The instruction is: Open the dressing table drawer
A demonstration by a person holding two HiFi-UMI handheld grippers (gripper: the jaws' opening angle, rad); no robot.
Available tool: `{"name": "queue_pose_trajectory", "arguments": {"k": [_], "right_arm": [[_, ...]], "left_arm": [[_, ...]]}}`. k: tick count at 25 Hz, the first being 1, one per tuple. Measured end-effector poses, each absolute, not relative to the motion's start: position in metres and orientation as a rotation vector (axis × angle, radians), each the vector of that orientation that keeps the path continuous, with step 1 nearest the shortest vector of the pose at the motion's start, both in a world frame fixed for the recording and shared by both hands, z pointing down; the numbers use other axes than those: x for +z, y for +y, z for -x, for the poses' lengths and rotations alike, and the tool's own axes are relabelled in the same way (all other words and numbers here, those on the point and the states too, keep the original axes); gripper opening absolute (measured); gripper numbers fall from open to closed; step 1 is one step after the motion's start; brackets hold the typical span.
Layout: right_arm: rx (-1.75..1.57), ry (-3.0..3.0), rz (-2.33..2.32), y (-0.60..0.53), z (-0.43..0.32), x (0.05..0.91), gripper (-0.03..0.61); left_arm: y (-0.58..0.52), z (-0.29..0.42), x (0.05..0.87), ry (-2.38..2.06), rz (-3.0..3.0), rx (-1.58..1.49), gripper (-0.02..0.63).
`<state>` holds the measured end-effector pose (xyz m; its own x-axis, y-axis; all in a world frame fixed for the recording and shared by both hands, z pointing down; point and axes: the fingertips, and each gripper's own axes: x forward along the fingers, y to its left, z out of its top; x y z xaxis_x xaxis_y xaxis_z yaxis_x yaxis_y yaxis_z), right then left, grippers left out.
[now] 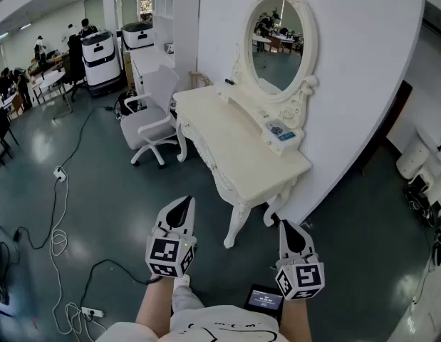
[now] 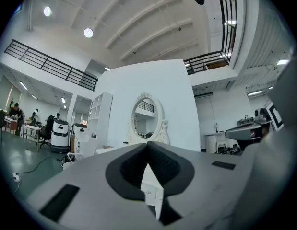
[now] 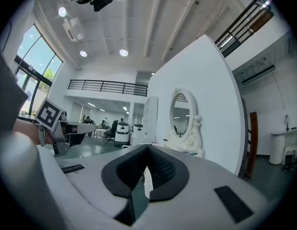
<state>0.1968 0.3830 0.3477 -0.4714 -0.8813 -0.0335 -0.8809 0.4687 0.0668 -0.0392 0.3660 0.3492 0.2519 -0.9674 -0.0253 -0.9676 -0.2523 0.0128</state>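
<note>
The head view is showing the whole dressing table (image 1: 241, 148) from above, with its oval mirror (image 1: 277, 45), a small box (image 1: 281, 132) on the top and a white office chair (image 1: 152, 120) just beside its far end. Neither gripper view is giving this. The left gripper view is showing only the mirror (image 2: 147, 116) and a strip of the table top over the jaws. The right gripper view is catching the mirror (image 3: 179, 114) from the side.

The drawer itself is hard to make out. The carved front (image 1: 206, 152) of the table is facing the grippers, but no drawer outline or handle is clear there (it is too small in every view). In both gripper views the lower part of the table is hiding behind the wide grey jaws.

The left gripper (image 1: 184, 201) (image 2: 147, 143) is holding its fingers together at the tips, with nothing between them. The right gripper (image 1: 286, 224) (image 3: 147, 147) is also keeping its fingers together and empty. The table is standing ahead of both pairs of fingertips, well apart from them, with bare floor (image 1: 120, 212) between. Its near corner leg is the closest to the fingers.
</note>
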Motion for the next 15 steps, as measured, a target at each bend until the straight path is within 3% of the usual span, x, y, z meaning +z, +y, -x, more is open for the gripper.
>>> {"name": "queue_pose_trajectory", "arguments": {"k": [15], "right_arm": [[-0.130, -2.680, -1.662, 0.380, -0.198, 0.346, 0.018]], "left_arm": [[0.364, 0.045, 0.350, 1.908, 2.483, 0.021, 0.008]]}}
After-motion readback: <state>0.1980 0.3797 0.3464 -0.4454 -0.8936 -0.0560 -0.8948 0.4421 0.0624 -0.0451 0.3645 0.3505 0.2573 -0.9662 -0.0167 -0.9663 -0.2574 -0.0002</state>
